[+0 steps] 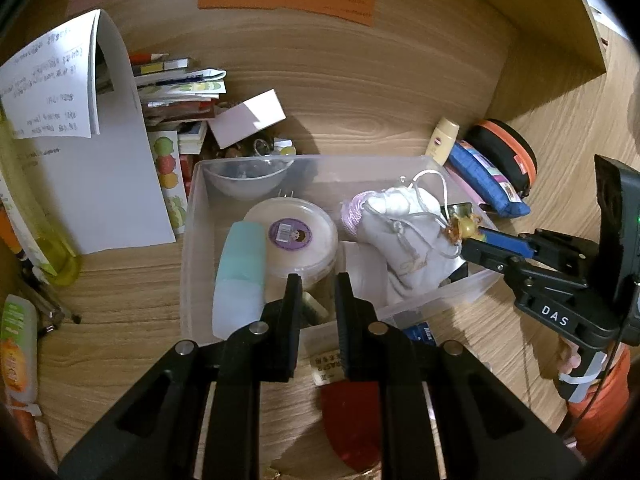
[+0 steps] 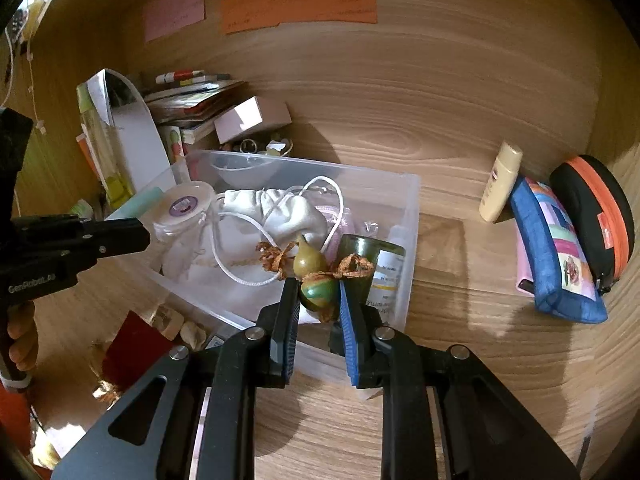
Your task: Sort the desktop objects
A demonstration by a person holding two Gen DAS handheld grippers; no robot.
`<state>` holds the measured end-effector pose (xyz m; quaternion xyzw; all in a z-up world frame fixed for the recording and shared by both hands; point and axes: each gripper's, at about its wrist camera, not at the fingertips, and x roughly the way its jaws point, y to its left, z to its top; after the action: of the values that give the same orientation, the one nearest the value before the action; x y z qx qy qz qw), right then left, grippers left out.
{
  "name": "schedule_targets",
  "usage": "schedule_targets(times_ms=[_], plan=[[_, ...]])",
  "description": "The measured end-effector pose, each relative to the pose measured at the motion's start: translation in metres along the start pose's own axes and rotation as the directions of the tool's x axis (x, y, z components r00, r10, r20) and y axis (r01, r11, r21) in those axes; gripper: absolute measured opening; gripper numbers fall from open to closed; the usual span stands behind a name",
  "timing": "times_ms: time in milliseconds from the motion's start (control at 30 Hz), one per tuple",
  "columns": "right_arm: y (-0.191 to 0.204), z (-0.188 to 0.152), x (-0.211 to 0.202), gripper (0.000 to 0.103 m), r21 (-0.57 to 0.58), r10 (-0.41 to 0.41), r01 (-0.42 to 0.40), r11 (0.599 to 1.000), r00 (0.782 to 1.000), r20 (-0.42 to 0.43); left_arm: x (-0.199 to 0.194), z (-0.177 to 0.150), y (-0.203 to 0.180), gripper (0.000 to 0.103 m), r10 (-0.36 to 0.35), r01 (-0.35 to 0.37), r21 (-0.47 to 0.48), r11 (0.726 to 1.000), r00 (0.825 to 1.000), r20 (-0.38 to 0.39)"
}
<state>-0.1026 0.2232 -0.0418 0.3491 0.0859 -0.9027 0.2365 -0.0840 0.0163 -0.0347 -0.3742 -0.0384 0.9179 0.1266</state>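
Wood-grain laminate runs under everything you are working over: the counter (image 2: 460,360) and the back panel (image 2: 400,80) rising behind it share the same pale oak pattern, and pink, green and orange paper notes (image 2: 300,4) are stuck high on that panel.

Your right gripper (image 2: 319,300) has its fingers (image 2: 289,308) drawn in tight on a small gourd charm (image 2: 316,288), a green and tan ornament with orange knotted cord at each side. You are holding it over the near rim of the clear plastic bin (image 2: 412,208), which sits in the middle of the counter.

Inside the bin you can see a white drawstring pouch (image 1: 404,232), a round lidded tub (image 1: 296,236) with a purple label, a mint-capped bottle (image 1: 240,276) lying along the left wall, and a clear bowl (image 1: 248,180) at the far end.

Your left gripper (image 1: 318,300) has its fingers as close together as they go, with nothing between them, and hovers above the bin's near edge.

To the right of the bin, well apart from it, a cream lotion bottle (image 2: 500,182), a blue patchwork pouch (image 2: 556,252) and a black case with an orange zip (image 2: 596,208) lean against the side wall. To the left, a folded white sheet (image 1: 108,160) stands in front of a stack of booklets (image 1: 180,88), with a small pink box (image 1: 248,118) beside them.
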Motion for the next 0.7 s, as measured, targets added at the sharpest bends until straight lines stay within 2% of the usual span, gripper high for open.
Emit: schedule_targets(times_ms=[100,167,267,367,433,567,633,700], plan=[[0.000,0.000,-0.002,0.026,0.003,-0.026,0.026,1.000,1.000,-0.003,-0.006,-0.001,0.000,0.015,-0.013,0.013,-0.003,1.000,1.000,0.010],[-0.001,-0.001,-0.006,0.038,0.012,-0.032,0.032,0.999,0.999,0.001,-0.010,-0.002,0.000,0.015,-0.022,0.022,-0.003,1.000,1.000,0.013],[-0.001,-0.003,-0.011,0.039,0.022,-0.021,0.021,1.000,1.000,0.004,-0.013,-0.004,-0.001,0.016,-0.025,0.025,0.003,1.000,1.000,0.017],[0.001,-0.004,-0.016,0.039,0.021,-0.035,0.035,0.999,0.999,0.009,-0.017,-0.006,-0.002,0.028,-0.027,0.027,0.003,1.000,0.999,0.021],[0.002,-0.006,-0.019,0.041,0.025,-0.039,0.038,0.999,0.999,0.012,-0.021,-0.008,-0.003,0.044,-0.015,0.015,0.004,1.000,0.999,0.035],[0.007,-0.010,-0.026,0.051,0.023,-0.032,0.031,0.999,0.999,0.015,-0.032,-0.012,-0.004,0.048,-0.006,0.005,0.009,1.000,0.998,0.056],[0.012,-0.014,-0.030,0.056,0.009,-0.041,0.041,0.999,0.999,0.023,-0.037,-0.015,-0.005,0.058,0.002,-0.003,0.012,1.000,0.998,0.066],[0.016,-0.017,-0.033,0.059,0.005,-0.037,0.037,0.999,0.999,0.028,-0.044,-0.020,-0.005,0.060,0.017,-0.018,0.016,1.000,0.997,0.078]])
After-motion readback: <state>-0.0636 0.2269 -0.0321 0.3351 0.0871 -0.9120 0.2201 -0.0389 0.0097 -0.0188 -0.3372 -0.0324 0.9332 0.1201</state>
